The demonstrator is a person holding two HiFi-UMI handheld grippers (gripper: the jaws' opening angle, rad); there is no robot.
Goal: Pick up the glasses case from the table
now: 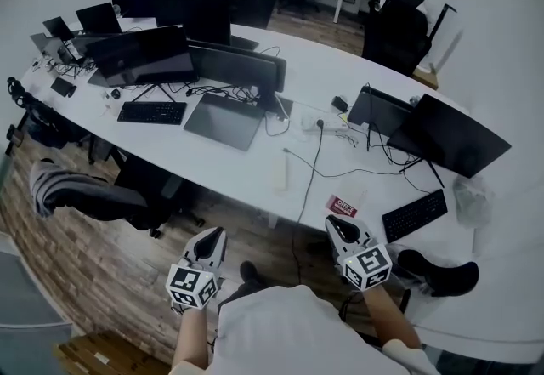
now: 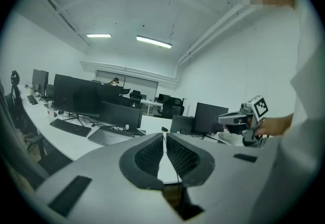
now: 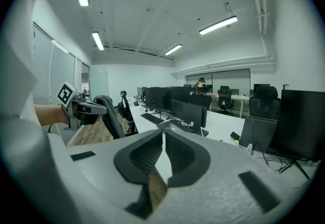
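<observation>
Standing at the near edge of a curved white table [image 1: 255, 169], a person holds the left gripper [image 1: 212, 237] and right gripper [image 1: 338, 227] above a strip of wood-plank floor [image 1: 102, 271]. Both claws are pinched closed, with nothing between their ribbed grey pads. Open floor lies from 6 to 8 o'clock in the head view, while a black office chair [image 1: 140, 195] crowds the table edge at 9 o'clock. Matte black monitors [image 1: 144, 54], a flat keyboard [image 1: 151, 112] and loose cables [image 1: 310, 169] cover the smooth top. The glasses case cannot be singled out with certainty, though a small dark box [image 1: 340, 104] sits at 1 o'clock beside the cables. Only the gripper views show the ceiling strip lights [image 2: 152, 41] and each opposite gripper. Only the head view lays out the whole tabletop.
</observation>
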